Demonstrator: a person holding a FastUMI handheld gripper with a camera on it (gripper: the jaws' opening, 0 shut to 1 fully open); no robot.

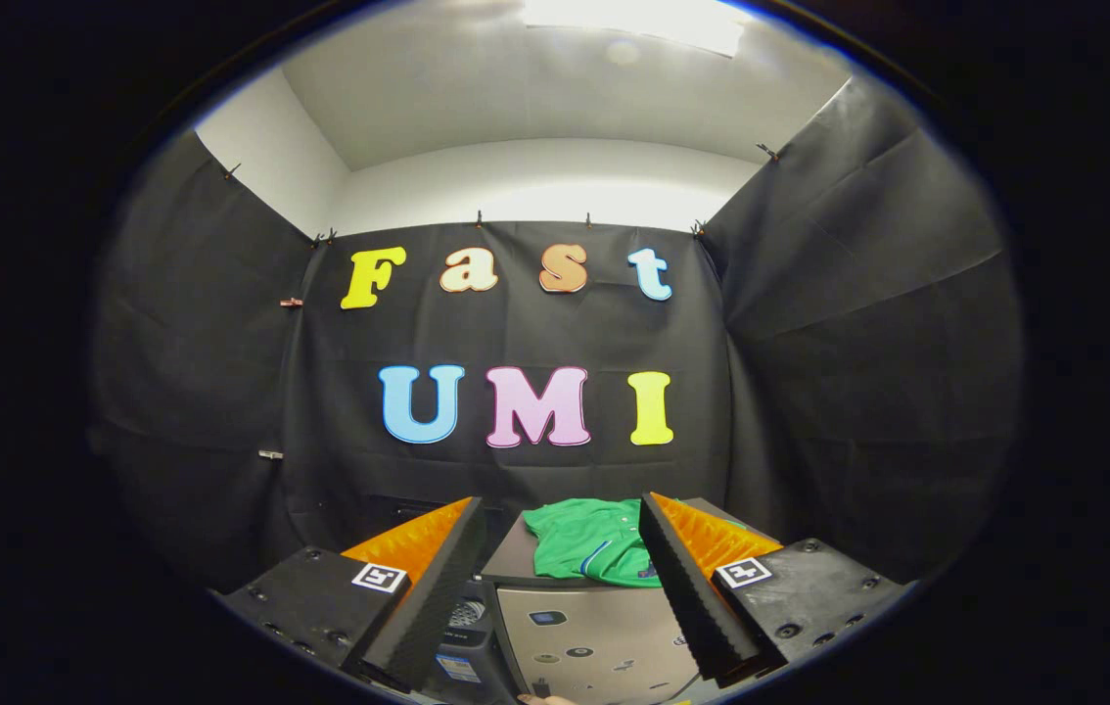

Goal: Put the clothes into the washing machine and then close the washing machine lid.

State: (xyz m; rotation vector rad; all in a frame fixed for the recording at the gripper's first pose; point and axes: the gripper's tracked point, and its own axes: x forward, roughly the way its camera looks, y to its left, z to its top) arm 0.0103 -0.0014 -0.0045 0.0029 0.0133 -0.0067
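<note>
Clothes, a green garment with a thin blue and white stripe, lie crumpled on a grey worktop at the far side of the booth, close under the black cloth wall. The garment sits beyond the gripper, seen through the gap between its two fingers, a little nearer the right finger, whose edge hides part of the cloth. The jaws stand wide open with nothing held; the left finger and the right one are well apart and touch neither garment nor worktop. Nearer, below and between the fingers, is the pale grey top of the washing machine, carrying a few small dark stickers, with a dark panel just to its left. I cannot tell whether its lid is open or down. Cloth walls close the booth on the left, right and far sides, with white wall and a ceiling light above
</note>
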